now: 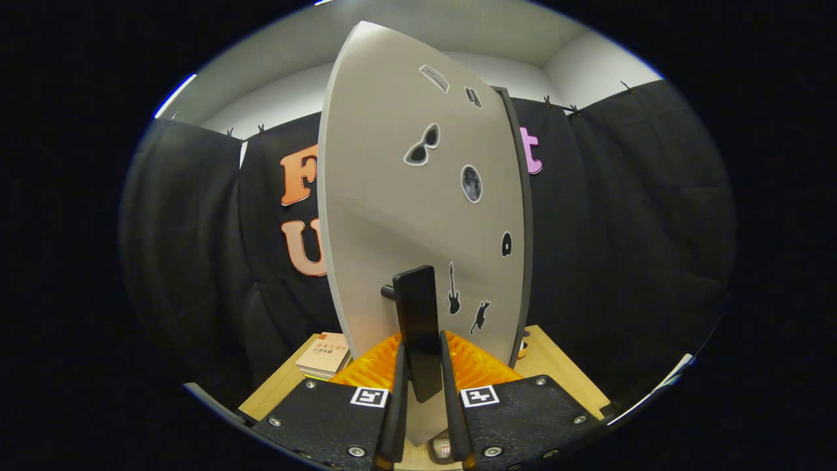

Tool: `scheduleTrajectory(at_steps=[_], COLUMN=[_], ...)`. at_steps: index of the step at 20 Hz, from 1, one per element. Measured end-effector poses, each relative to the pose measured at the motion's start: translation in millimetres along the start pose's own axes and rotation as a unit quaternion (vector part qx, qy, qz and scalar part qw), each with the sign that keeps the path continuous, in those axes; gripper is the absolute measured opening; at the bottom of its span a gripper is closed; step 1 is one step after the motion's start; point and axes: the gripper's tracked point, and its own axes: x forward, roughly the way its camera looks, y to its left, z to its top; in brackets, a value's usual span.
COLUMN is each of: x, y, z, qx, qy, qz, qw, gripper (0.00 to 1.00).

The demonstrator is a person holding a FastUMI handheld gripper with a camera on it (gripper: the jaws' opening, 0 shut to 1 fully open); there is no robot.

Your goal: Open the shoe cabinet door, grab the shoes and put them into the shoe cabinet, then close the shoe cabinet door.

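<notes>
Item: gripper (424,386), fingers pinching the dark upright handle (418,327) of the shoe cabinet door (418,216).
Door: pale, stickered, swung ajar, standing just ahead of the fingers.
Step, as judged: the door is being worked by its handle, opening or closing not being tellable.
Next move: calling for an arc about the hinge, grip kept firm.
Shoes: not being sighted.
Surface: wooden desk (562,373), a book (324,356) lying beside the cabinet.
Room: black cloth wall, pale ceiling.
</notes>
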Motion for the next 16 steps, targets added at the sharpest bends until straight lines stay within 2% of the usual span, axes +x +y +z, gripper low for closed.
scheduleTrajectory(at_steps=[16], x=[-39.1], y=[-105.7], z=[-9.0], qx=[0.009], qy=[0.017], qz=[-0.116], qw=[0.993], gripper=[0.26])
